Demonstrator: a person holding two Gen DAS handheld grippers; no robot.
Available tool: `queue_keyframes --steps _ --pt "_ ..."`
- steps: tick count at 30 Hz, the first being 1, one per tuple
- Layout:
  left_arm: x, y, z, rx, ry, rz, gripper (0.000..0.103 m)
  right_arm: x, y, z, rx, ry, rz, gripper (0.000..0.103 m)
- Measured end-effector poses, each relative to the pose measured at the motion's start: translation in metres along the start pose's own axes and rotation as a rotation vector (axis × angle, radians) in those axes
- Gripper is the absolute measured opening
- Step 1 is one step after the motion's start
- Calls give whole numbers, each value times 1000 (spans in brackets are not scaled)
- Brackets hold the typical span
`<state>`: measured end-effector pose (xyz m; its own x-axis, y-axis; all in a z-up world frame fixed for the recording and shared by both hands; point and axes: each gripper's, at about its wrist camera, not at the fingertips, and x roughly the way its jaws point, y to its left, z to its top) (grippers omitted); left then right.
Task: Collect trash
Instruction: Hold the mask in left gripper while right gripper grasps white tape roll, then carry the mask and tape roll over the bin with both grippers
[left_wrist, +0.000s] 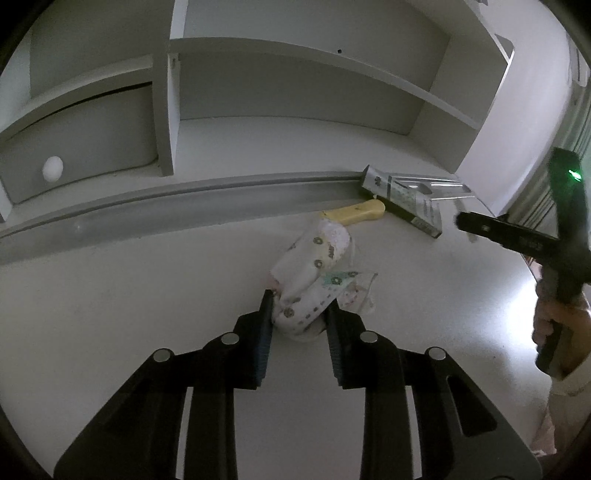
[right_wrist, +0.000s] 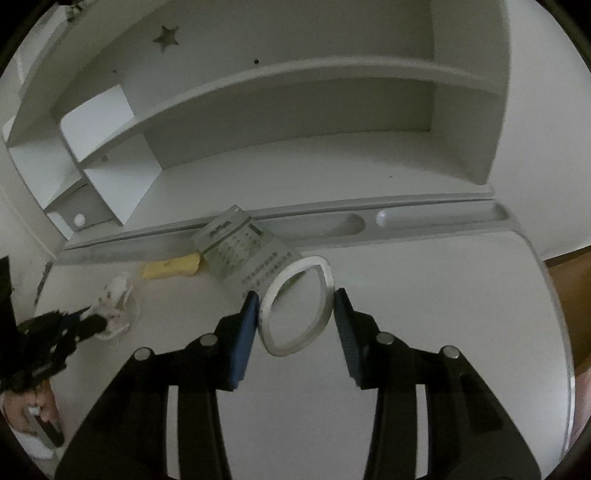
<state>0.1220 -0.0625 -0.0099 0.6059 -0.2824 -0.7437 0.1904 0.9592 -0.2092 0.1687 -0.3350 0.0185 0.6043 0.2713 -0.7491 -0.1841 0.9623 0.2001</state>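
In the left wrist view, my left gripper (left_wrist: 300, 306) is shut on a crumpled white patterned wrapper (left_wrist: 314, 280) on the white desk (left_wrist: 147, 314). In the right wrist view, my right gripper (right_wrist: 295, 306) is shut on a squashed white tape ring (right_wrist: 325, 291), pressed into an oval between the pads. The wrapper also shows in the right wrist view (right_wrist: 114, 295), with the left gripper on it. The right gripper appears at the right edge of the left wrist view (left_wrist: 465, 223), too little of it in sight to tell its state there.
A yellow piece (left_wrist: 356, 213) and a printed box (left_wrist: 402, 199) lie against the grey pen groove (left_wrist: 184, 206) at the desk's back; both show in the right wrist view, yellow piece (right_wrist: 171, 267) and box (right_wrist: 243, 251). White shelves (left_wrist: 295, 74) and a drawer knob (left_wrist: 53, 168) stand behind.
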Motion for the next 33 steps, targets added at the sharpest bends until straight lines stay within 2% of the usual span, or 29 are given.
queue_keyframes --steps 3,6,11,14,17,20,22,24,26,28,29,33 --pt "2 -3 0 3 3 -2 26 -19 -3 -15 -30 -13 -42 42" --pt "4 -9 -1 18 9 -11 26 -24 -11 -36 -26 18 -65 42" --pt "7 -13 0 24 7 -62 26 -38 -10 -54 10 5 -12 42" --pt "11 -15 2 14 13 -21 26 -58 -16 -60 14 -25 -7 42" --pt "2 -40 0 42 9 -36 26 -84 -35 -70 50 -67 -8 42" --pt "-14 -96 -2 115 -16 -98 26 -122 -74 -93 142 -99 13 42" --pt "-22 -158 -8 209 -20 -176 26 -146 -101 -111 213 -121 48 42" --pt "-24 -217 -18 301 -7 -254 26 -180 -132 -140 278 -153 31 42" --pt "-24 -286 -35 410 22 -343 26 -209 -163 -170 338 -172 2 42" --pt "-21 -336 -53 485 54 -409 26 -233 -194 -201 399 -172 -32 42" --pt "-17 -376 -71 550 84 -455 26 -243 -211 -218 427 -159 -60 42" --pt "0 -466 -129 719 185 -532 26 -262 -275 -280 547 -86 -133 42"
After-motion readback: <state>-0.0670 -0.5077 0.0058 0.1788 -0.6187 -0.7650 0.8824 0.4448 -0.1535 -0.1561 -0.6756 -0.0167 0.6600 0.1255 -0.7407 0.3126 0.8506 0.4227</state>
